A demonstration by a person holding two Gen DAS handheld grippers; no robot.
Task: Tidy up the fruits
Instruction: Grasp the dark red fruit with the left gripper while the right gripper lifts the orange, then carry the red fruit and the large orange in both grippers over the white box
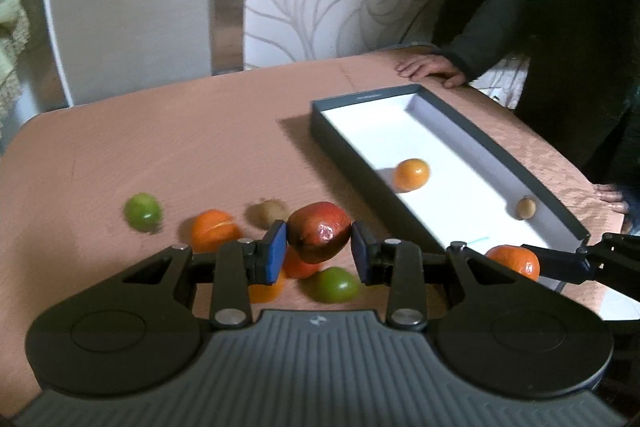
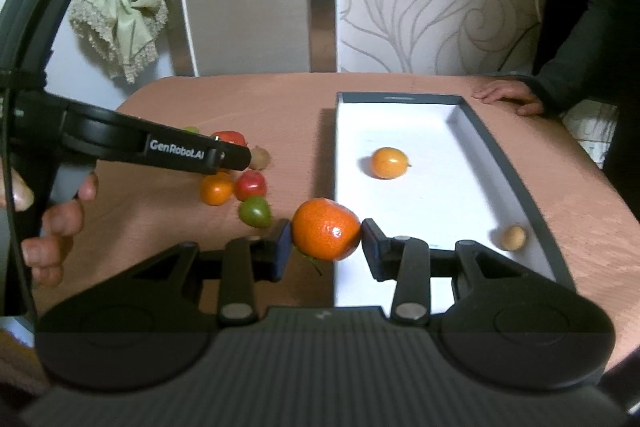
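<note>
Both tongs are loaded. The left tongs (image 1: 319, 253) are clamped on a dark red fruit (image 1: 319, 237), held up over the loose pile of fruit on the surface (image 1: 180, 147): a green one (image 1: 142, 211), an orange one (image 1: 212, 230) and a brown one (image 1: 267, 213). The right tongs (image 2: 326, 247) grip a tangerine (image 2: 325, 229) right at the near left edge of the box (image 2: 516, 163), which sits toward the surface's right edge. In the box lie a small orange fruit (image 2: 387, 163) and a tan nut-like thing (image 2: 513, 237). Somebody's hand (image 2: 508, 95) rests at the surface's far right corner.

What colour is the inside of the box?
White inside, with dark grey walls; the right wrist view shows it best.
</note>
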